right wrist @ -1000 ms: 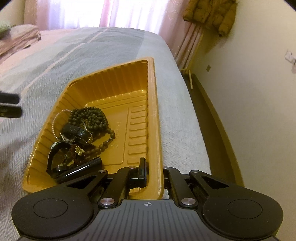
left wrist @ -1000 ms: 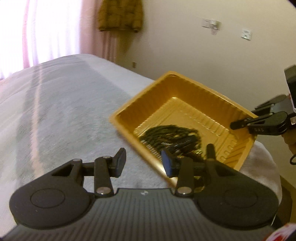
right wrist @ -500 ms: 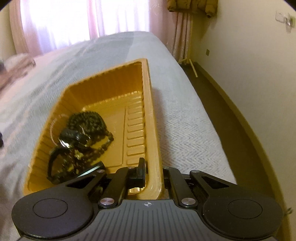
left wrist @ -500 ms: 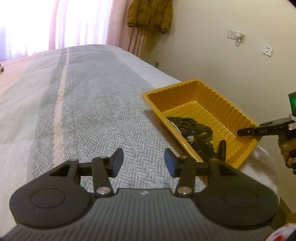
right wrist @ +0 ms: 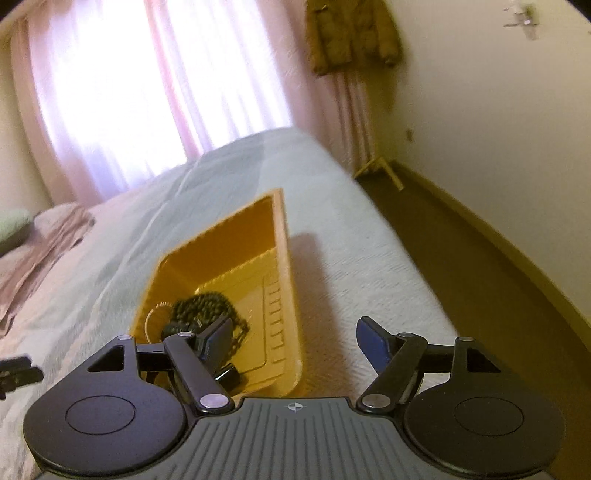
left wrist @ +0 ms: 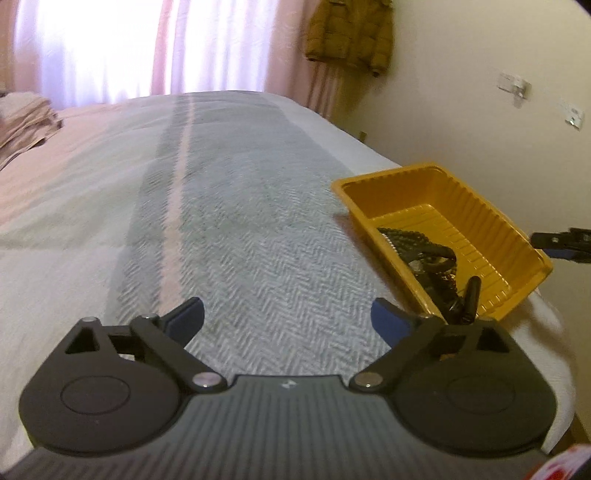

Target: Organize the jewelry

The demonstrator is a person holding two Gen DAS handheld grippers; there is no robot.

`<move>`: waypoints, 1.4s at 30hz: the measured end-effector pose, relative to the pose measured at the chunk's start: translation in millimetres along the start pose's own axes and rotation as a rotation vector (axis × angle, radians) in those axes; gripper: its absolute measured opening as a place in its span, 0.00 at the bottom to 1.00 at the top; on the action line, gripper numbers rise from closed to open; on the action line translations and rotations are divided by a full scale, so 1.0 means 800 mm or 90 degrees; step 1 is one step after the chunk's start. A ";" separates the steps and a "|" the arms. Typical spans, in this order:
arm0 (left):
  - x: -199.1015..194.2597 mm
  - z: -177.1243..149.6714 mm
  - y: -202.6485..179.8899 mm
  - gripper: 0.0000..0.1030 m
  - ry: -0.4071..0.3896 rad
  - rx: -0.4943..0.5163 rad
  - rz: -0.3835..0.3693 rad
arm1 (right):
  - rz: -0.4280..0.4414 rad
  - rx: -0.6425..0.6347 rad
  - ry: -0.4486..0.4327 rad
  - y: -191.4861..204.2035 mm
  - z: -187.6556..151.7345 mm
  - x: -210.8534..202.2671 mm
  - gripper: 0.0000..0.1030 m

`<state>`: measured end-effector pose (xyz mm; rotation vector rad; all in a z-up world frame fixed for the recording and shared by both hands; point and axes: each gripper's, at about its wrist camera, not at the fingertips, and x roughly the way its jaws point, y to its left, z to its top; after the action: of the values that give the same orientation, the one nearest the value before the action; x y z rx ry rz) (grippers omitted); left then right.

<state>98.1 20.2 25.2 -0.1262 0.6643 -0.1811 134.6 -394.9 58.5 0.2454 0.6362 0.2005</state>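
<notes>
An orange plastic tray [left wrist: 491,206] lies on the bed near its right edge and also shows in the right wrist view [right wrist: 284,258]. It holds a tangle of dark bead necklaces [left wrist: 410,240] and black bracelets [left wrist: 443,284]; the beads also show in the right wrist view [right wrist: 207,306], with a thin pale chain [right wrist: 155,314]. My left gripper [left wrist: 288,321] is open and empty over the bedspread, left of the tray. My right gripper [right wrist: 295,339] is open and empty, raised above the tray's near end. Its tip [left wrist: 554,240] shows in the left view beyond the tray.
The bed [left wrist: 221,221] has a grey herringbone cover with a pale stripe. Folded pinkish cloth [right wrist: 48,240] lies at the far left. The bed edge and brown floor [right wrist: 480,277] are right of the tray. A wall and a hanging jacket [left wrist: 351,33] stand behind.
My right gripper has let go of the tray's rim, opened wide and lifted back. My left gripper has swung left away from the tray and opened wider.
</notes>
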 end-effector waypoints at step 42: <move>-0.100 -0.079 -0.037 0.99 0.083 -0.128 0.100 | 0.006 -0.184 0.153 0.222 -0.119 -0.053 0.78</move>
<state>-7.1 3.8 29.1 -0.2557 0.8178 0.0300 24.3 -221.5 58.9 -0.0561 0.8345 0.3305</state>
